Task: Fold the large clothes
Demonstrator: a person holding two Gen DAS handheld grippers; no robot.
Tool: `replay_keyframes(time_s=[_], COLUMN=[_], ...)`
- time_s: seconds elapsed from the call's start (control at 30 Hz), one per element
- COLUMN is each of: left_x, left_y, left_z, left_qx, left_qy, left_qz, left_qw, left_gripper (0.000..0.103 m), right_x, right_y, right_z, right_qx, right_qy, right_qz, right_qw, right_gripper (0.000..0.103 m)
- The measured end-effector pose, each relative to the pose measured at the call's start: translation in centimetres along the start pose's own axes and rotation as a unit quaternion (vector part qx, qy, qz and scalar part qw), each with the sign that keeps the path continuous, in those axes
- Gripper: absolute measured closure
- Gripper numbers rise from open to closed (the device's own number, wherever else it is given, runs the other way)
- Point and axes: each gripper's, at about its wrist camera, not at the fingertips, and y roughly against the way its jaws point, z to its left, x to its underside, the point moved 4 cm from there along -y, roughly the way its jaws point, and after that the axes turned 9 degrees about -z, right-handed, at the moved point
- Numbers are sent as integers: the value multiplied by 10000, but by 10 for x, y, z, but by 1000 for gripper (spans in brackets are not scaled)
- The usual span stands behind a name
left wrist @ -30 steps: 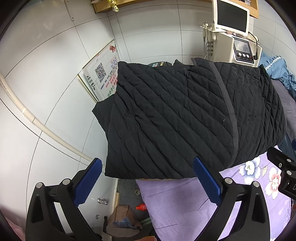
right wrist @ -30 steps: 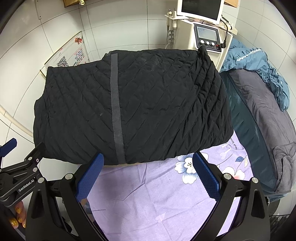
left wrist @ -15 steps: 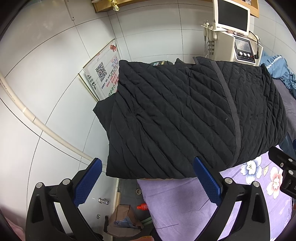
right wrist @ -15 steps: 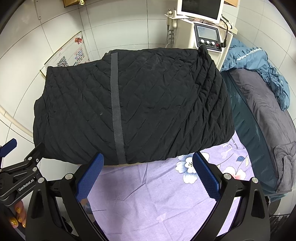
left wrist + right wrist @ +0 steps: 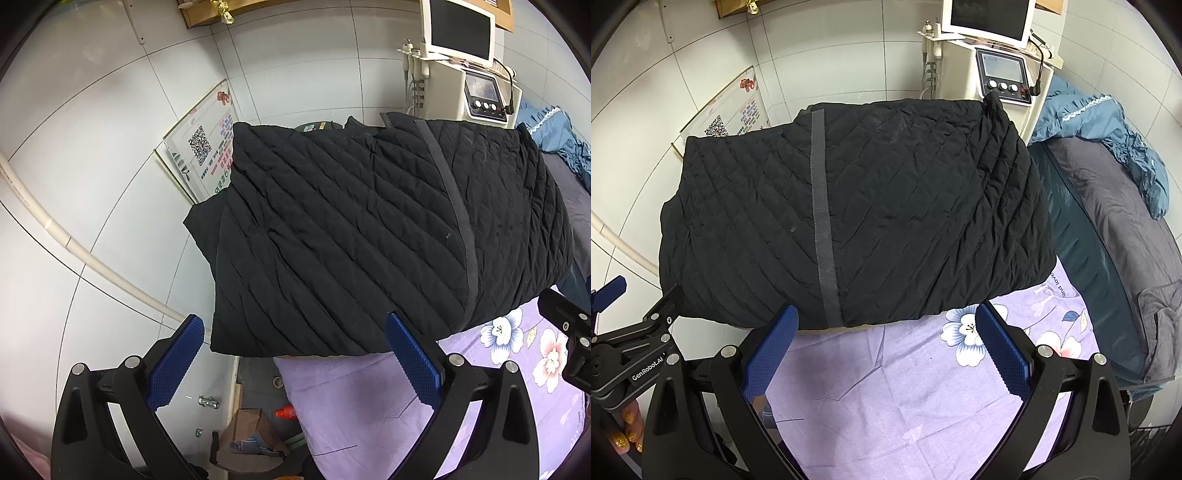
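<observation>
A black quilted jacket (image 5: pixel 373 236) (image 5: pixel 871 214) lies folded into a thick rectangle on the far part of a bed with a purple flowered sheet (image 5: pixel 894 391) (image 5: pixel 354 410). A grey strip runs along its top. Its left end overhangs the bed's edge. My left gripper (image 5: pixel 291 354) hovers open just short of the jacket's near left corner, holding nothing. My right gripper (image 5: pixel 882 343) is open too, in front of the jacket's near edge, over the bare sheet. The left gripper's body (image 5: pixel 631 354) shows at the right wrist view's left edge.
A white machine with a screen (image 5: pixel 993 48) stands behind the bed. A second bed with grey and blue bedding (image 5: pixel 1115 206) lies to the right. A tiled wall with a poster (image 5: pixel 207 155) and a pipe is on the left. Boxes and a bottle (image 5: pixel 284 411) sit on the floor.
Both grippers have drifted back very slightly from the jacket; the jacket itself lies as before and both stay open.
</observation>
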Motion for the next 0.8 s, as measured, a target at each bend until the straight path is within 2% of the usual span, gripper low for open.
replay_keyframes(time_s=[0.17,0.43,0.8], left_x=[-1,-2,-4], left_y=[-3,-1,-2], left_z=[2,3,0], left_qx=[-10,23,107], left_qy=[38,60,67], left_qz=[4,-285,-145], left_qw=[10000,9996,9998], left_gripper=[6,6,6], right_x=[0,1,3], right_y=[-2,-4,-5], right_z=[-1,-1,1], right_qx=[6,-2,-22], right_qy=[-10,-40,-46], right_qz=[16,26,42], right_qw=[10000,10000,10000], right_gripper=[8,8,8])
